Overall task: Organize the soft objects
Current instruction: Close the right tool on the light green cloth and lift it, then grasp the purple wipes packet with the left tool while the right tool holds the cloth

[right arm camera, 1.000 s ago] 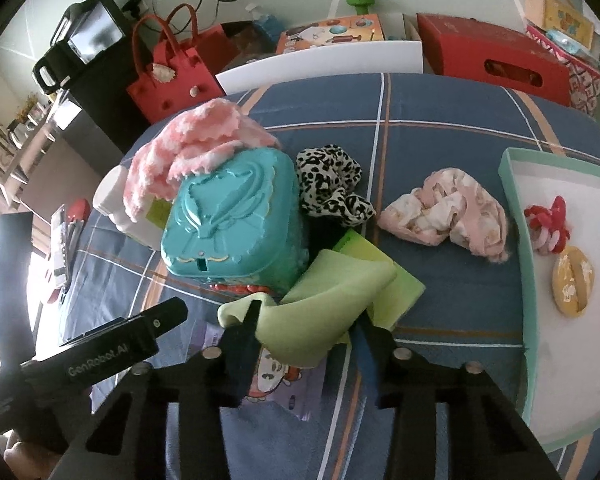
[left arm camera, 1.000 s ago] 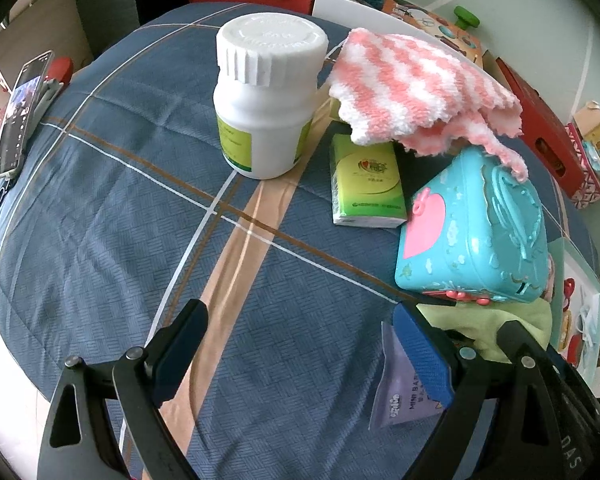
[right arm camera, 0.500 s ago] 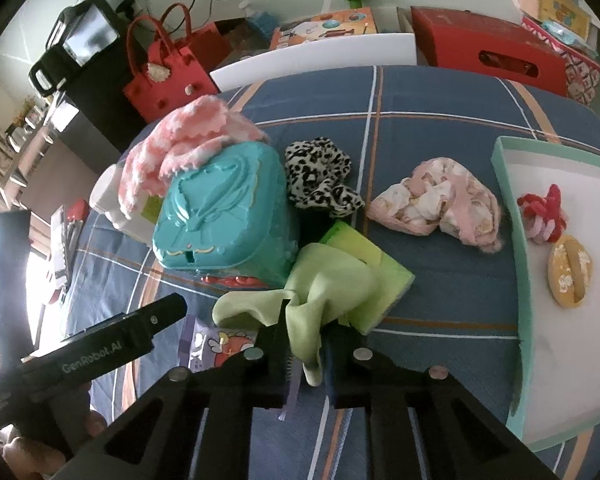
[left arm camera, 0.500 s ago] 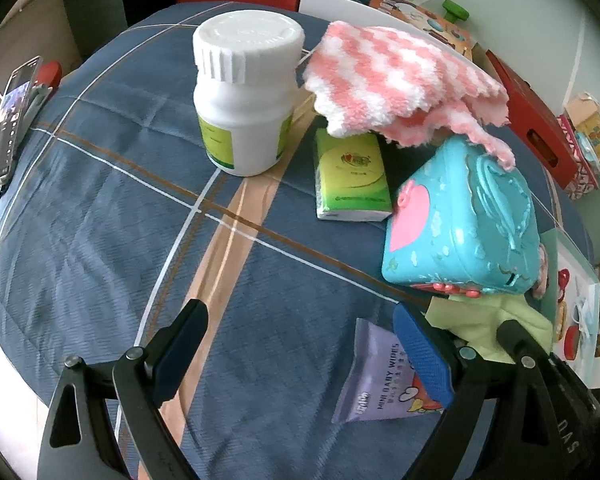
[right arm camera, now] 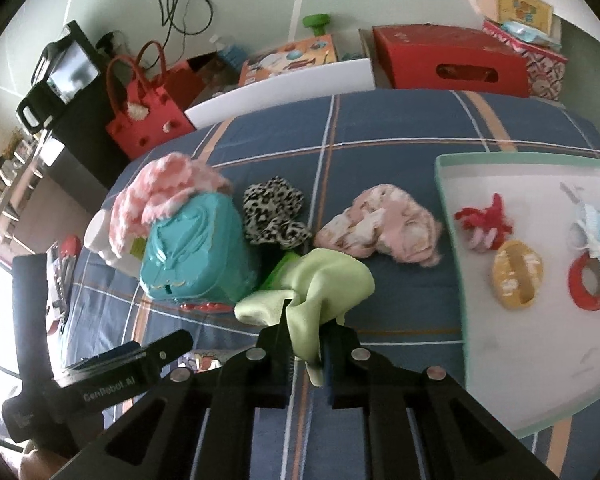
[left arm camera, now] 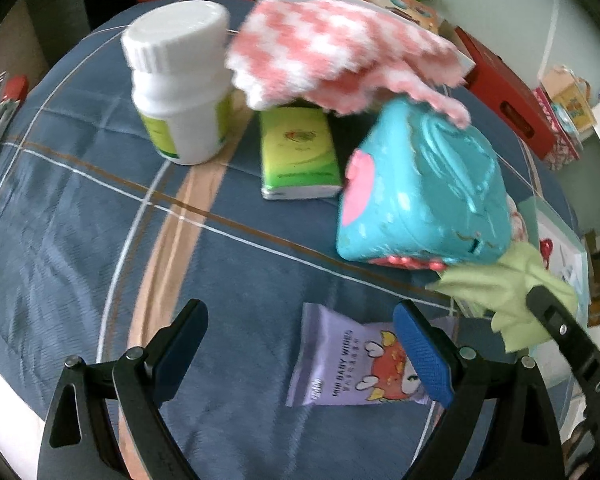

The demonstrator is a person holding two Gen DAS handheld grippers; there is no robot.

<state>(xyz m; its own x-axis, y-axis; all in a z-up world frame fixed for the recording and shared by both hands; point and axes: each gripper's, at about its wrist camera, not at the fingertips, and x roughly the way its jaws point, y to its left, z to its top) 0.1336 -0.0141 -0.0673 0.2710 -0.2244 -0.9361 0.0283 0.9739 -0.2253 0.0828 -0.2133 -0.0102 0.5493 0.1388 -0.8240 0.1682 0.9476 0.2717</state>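
Pinching: right gripper, jaws clamped on light-green cloth, bunched and lifted beside teal toy case, likely bound for the tray holding small soft items. Left gripper: jaws spread, empty, above baby-wipes packet.

Right gripper clamped, angled down; left gripper jaws wide apart, steeply down
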